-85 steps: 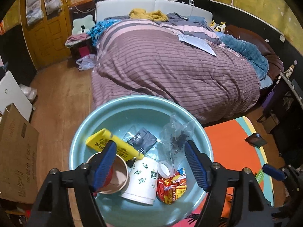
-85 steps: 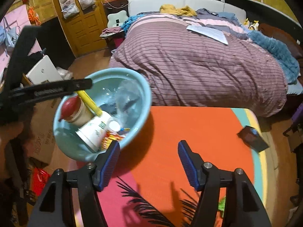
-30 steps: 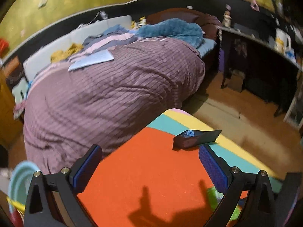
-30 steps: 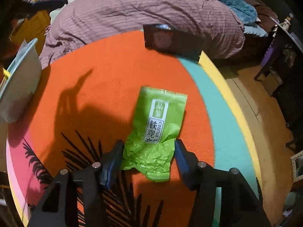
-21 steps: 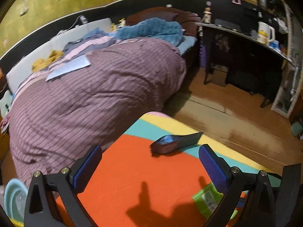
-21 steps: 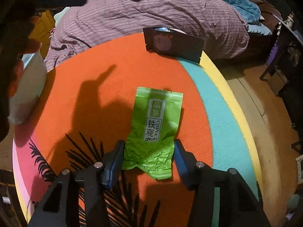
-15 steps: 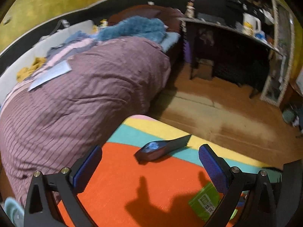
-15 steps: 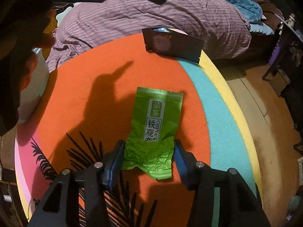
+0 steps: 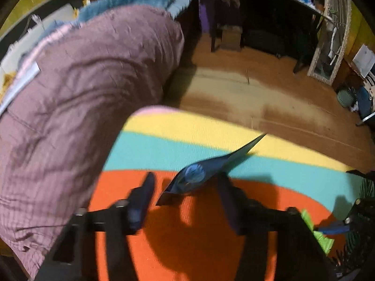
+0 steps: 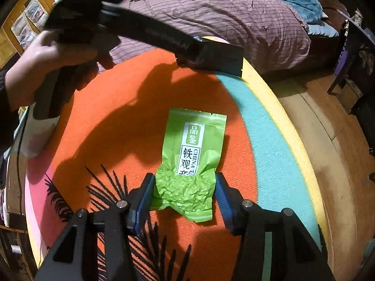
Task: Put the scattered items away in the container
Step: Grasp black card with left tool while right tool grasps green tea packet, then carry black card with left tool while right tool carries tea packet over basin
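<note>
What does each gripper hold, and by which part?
Nothing surely. The right gripper flanks the green tea packet at its crumpled end, grip unclear. The left gripper, jaws just closing, straddles the dark pouch without pressing.

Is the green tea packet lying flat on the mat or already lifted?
Flat: the green tea packet lies face-up on the mat, between the right gripper fingers.

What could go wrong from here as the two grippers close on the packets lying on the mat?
1. The left gripper, jaws just closing, straddles only the near corner of the dark blue foil pouch, with gaps on both sides; an end grip may let the pouch swing or slip.
2. The right gripper brackets the crumpled bottom of the green tea packet; the foil may crush rather than hold.
3. The view of the left gripper is blurred, so contact is uncertain.
</note>
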Demonstrator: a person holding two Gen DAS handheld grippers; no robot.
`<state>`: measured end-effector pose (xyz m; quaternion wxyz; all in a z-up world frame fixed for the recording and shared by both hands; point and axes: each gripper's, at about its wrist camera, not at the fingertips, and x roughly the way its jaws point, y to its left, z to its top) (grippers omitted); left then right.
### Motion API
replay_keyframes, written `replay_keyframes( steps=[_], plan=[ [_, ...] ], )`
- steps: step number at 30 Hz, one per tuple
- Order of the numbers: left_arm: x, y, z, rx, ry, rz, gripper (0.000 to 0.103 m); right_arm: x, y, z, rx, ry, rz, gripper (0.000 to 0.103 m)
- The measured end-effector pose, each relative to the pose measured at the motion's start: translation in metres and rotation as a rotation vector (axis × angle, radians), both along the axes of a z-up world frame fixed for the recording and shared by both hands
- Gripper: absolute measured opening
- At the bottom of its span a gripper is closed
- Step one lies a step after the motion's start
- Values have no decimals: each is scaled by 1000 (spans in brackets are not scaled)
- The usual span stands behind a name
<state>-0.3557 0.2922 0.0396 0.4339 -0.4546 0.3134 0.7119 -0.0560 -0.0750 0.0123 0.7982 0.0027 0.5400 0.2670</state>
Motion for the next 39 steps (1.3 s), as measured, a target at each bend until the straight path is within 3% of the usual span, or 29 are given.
replay_keyframes(
  steps=[1,7,12,13,28,39],
  plan=[
    [0,0,-3,-11,-10,-3,40,0,-1,1,4,-1,-3,55],
    [6,0,-3,7,-15,-1,38,0,-3,2,10,-5,-12,55],
    [5,-3,1,28,-17,17,28,0,-4,4,11,-4,-2,55],
    [4,-2,1,29,-17,23,16,1,-4,4,12,-3,-1,55],
    [9,-17,14,91,18,121,15,5,1,14,9,-21,31,55],
    [24,-82,57,159,69,312,15,15,17,40,27,-66,67,55]
  ],
)
